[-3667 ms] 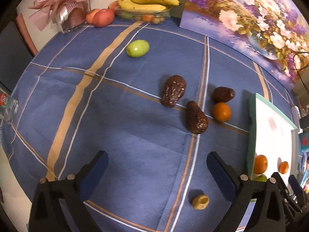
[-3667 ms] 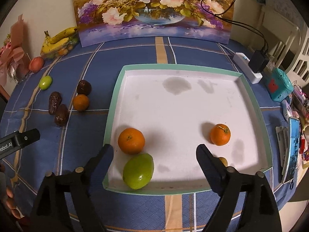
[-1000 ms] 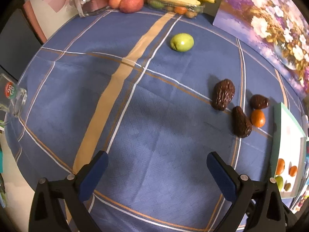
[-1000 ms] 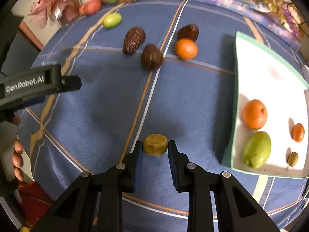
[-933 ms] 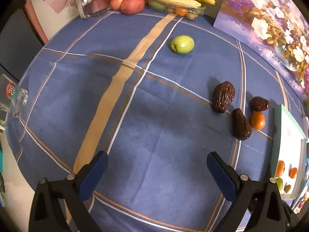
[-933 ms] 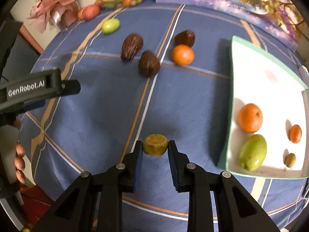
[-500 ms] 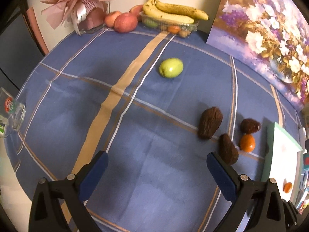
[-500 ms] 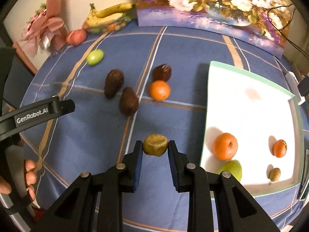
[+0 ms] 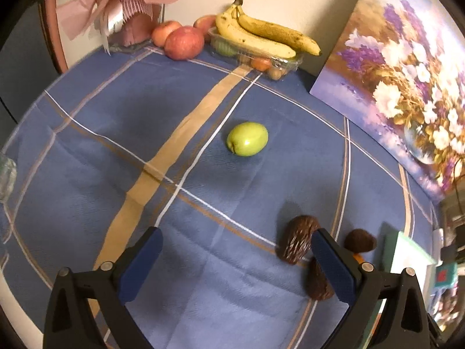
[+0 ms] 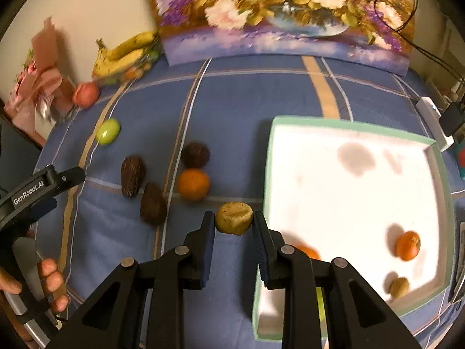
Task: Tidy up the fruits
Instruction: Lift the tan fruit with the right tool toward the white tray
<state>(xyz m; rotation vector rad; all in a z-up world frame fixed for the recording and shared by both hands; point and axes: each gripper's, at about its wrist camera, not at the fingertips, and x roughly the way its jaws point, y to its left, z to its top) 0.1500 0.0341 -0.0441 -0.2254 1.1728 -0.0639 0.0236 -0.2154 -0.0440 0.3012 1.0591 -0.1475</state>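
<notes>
Yellow-brown fruit (image 10: 234, 217), gripped by right tongs (image 10: 234, 226), now reaches tray (image 10: 436, 157); left tongs (image 9: 235, 258) wide.

Black claw (image 10: 234, 234) frames with silver screws, blue pads (image 9: 331, 264) — white "GenRobot.AI" lettering on one.

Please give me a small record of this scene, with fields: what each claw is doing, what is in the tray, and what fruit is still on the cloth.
right claw: shut on a small yellow-brown fruit, beside the tray's near-left edge
left claw: open, holds nothing
tray: small orange fruit, small brown fruit; another orange one partly hidden
on cloth: green fruit, orange, three dark brown fruits
</notes>
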